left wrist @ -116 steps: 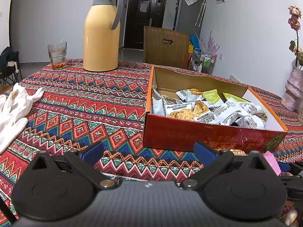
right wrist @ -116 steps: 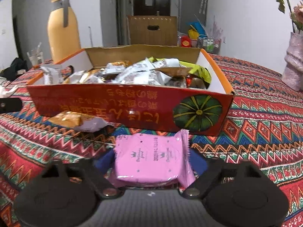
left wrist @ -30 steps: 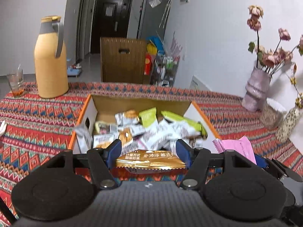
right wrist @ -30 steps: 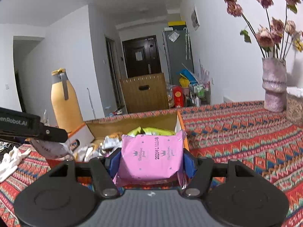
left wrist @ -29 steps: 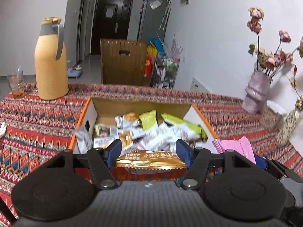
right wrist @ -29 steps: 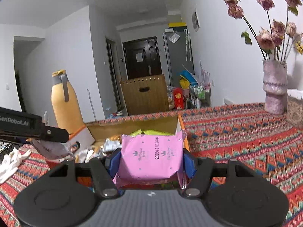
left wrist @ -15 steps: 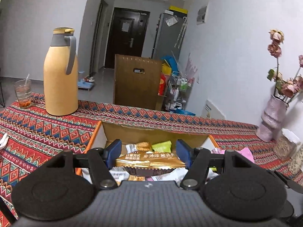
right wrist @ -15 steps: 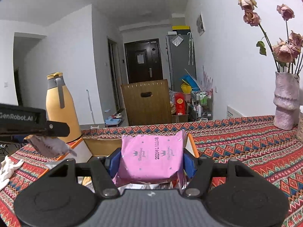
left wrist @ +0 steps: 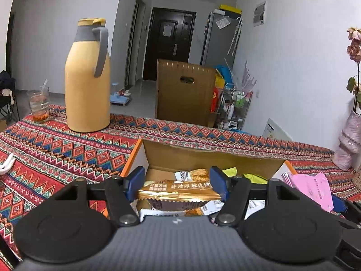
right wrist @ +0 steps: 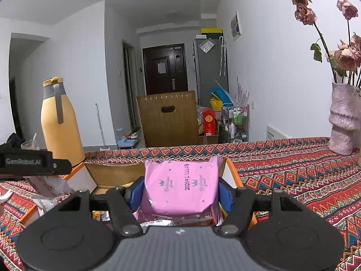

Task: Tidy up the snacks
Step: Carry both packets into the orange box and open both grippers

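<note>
Glass (left wrist: 40,106): one, far left on the patterned tablecloth (left wrist: 56,149), reddish bits at its bottom, a straw in it.
Flask (left wrist: 87,76): one, yellow with a grey handle, upright just right of the glass, behind the box's left corner.
Left gripper (left wrist: 177,186): held level above the near part of the snack box (left wrist: 203,158), pointing toward the far wall; both blue pads pressed in on the ends of a gold packet (left wrist: 178,188), which lies flat and crosswise between them, clear of the box contents.
Gold packet: one, printed with white characters, a dark tray edge showing under it.
Snack box: one, open-topped cardboard with orange rim, sitting on the tablecloth; inside, several loose packets, at least one with a biscuit picture (left wrist: 191,175) and two yellow-green ones (left wrist: 230,171); exact count hidden by the grippers.
Right gripper (right wrist: 180,192): level, over the box's right end, alongside the left one; its pads clamp the sides of a pink packet (right wrist: 181,187), held upright-tilted with its printed face toward the camera.
Pink packet: one, also visible at the right edge of the left wrist view (left wrist: 312,186), above the box's right wall.
Vase (right wrist: 343,122): one, pale pink, far right on the table, holding dried roses (right wrist: 302,11); at least four blooms in view.
</note>
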Tool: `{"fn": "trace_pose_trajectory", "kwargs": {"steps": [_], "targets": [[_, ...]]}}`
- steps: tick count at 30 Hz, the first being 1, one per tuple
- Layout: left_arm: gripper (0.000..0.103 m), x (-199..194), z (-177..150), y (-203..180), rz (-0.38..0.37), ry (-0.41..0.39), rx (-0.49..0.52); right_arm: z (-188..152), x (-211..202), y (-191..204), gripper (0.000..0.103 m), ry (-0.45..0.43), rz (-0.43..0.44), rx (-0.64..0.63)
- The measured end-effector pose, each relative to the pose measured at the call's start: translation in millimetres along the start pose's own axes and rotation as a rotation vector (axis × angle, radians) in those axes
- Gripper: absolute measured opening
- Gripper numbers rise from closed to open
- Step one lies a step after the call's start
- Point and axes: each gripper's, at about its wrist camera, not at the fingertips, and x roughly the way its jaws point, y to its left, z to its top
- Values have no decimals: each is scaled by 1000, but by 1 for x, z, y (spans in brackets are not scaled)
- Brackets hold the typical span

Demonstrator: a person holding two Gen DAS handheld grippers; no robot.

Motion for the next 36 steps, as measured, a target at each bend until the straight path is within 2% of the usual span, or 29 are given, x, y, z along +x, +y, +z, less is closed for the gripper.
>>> {"fn": "trace_pose_trajectory", "kwargs": {"steps": [6, 7, 8, 9, 10, 11, 12, 13, 14, 27, 36], "targets": [[66, -1, -3, 0, 7, -8, 0, -6, 7, -2, 65, 29, 9, 8], [73, 0, -3, 0, 11, -6, 2, -5, 8, -3, 67, 33, 12, 12], [82, -1, -3, 0, 14, -6, 5, -6, 8, -4, 73, 34, 13, 16], [86, -2, -4, 0, 20, -13, 6, -7, 7, -5, 74, 30, 7, 21], [94, -4, -4, 0, 29, -23, 7, -7, 6, -6, 75, 26, 6, 23], [103, -5, -4, 0, 37, -27, 6, -7, 5, -8, 80, 27, 11, 29], [103, -6, -4, 1, 45, -33, 0, -7, 4, -10, 85, 29, 15, 39], [103, -8, -4, 2, 48, -37, -6, -7, 4, -11, 101, 30, 16, 46], [103, -8, -3, 3, 43, -35, -9, -7, 4, -11, 103, 28, 17, 52], [103, -12, -2, 3, 44, -29, -14, -8, -1, -12, 103, 22, -1, 51], [103, -46, 4, -5, 12, -61, 15, 3, -32, -7, 103, -25, -4, 16]]}}
